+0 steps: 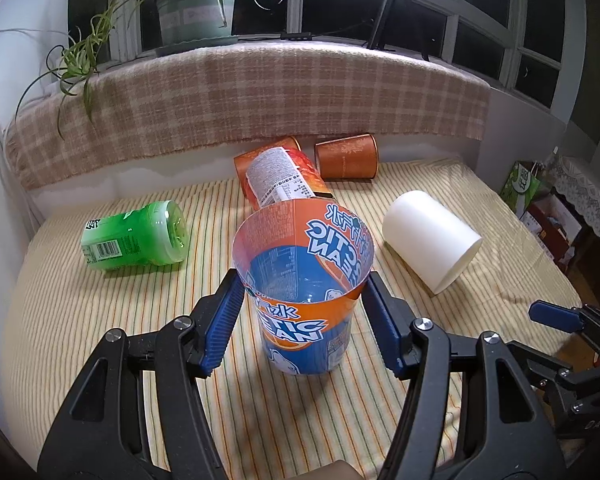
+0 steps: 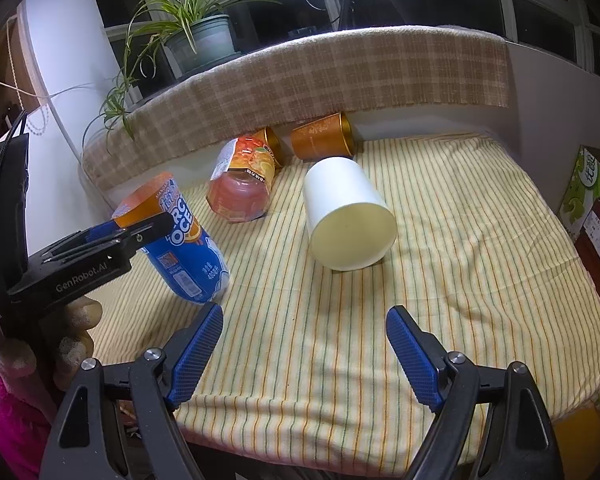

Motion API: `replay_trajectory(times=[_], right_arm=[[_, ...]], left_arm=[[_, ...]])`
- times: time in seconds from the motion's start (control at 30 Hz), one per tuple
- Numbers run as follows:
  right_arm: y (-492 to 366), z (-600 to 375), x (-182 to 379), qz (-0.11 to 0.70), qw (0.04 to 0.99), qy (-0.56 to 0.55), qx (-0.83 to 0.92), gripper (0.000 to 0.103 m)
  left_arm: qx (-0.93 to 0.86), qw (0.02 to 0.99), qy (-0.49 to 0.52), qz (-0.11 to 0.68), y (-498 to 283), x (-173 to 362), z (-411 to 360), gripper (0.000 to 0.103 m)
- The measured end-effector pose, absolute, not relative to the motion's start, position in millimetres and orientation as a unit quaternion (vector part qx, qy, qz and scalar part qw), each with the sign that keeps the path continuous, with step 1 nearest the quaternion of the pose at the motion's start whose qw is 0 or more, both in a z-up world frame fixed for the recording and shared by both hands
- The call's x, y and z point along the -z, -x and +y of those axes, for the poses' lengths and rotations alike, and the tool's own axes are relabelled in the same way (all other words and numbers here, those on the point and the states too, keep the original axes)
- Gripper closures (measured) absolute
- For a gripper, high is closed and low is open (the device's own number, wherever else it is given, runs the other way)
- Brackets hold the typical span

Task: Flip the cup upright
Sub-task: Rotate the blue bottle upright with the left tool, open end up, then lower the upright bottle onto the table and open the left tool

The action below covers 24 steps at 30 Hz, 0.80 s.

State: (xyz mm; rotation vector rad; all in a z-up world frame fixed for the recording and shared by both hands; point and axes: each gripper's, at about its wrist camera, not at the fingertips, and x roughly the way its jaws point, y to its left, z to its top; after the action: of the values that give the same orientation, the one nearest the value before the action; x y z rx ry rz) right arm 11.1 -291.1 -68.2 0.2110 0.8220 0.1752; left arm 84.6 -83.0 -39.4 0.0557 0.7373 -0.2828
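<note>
Holding the cup [image 1: 304,300] between its blue pads, the left claw [image 1: 302,322] is clamped on the upper wall just under the rim, mouth up. From the right wrist view the cup [image 2: 180,240] leans, its top tipped toward the back left and its base near or just touching the striped sheet [image 2: 460,260]; whether the base truly rests there I cannot tell. So the flip looks mostly done: the mouth faces upward, and what seems left is to square the cup to vertical, seat it flat on the bed, and release.

The cup is a cut-off drinks bottle wrapped in a blue and orange label with white lettering. The wall is thin and clear, so the print shows through from inside. It tapers a little toward a rounded blue base, and its cut rim is open and slightly uneven. Thin plastic like this probably flexes under a hard squeeze, and the soft bedding may let it topple once let go.

The right claw [image 2: 304,354] hangs low over the near edge of the bed with its fingers wide apart and nothing between them.

Other containers lie on their sides around it: a white cup [image 1: 432,242] to the right, a green bottle [image 1: 136,242] to the left, an orange-labelled jar [image 1: 280,178] behind, and a copper-coloured tin [image 1: 346,156] against the back.
</note>
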Motion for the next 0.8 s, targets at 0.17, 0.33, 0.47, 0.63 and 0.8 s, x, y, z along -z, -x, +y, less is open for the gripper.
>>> replay_trajectory(times=[0.17,0.33,0.47,0.63,0.8], right_arm=[[-10,-290,67,0.397,0.908,-0.103,-0.087,0.017],[-9,-289,65,0.394,0.909,-0.102,-0.089,0.017],[-9,-288,63,0.392,0.910,-0.102,-0.090,0.017],[-8,-285,61,0.390,0.911,-0.099,-0.092,0.017],[-8,-282,57,0.383,0.915,-0.091,-0.091,0.017]], left_arm=[[0.139,0.922,-0.024,0.362,-83,39,-82,0.040],[0.142,0.921,-0.021,0.363,-81,40,-81,0.040],[0.154,0.916,-0.010,0.371,-81,41,-79,0.038],[0.161,0.912,-0.005,0.377,-78,44,-79,0.028],[0.168,0.909,0.007,0.381,-74,44,-74,0.023]])
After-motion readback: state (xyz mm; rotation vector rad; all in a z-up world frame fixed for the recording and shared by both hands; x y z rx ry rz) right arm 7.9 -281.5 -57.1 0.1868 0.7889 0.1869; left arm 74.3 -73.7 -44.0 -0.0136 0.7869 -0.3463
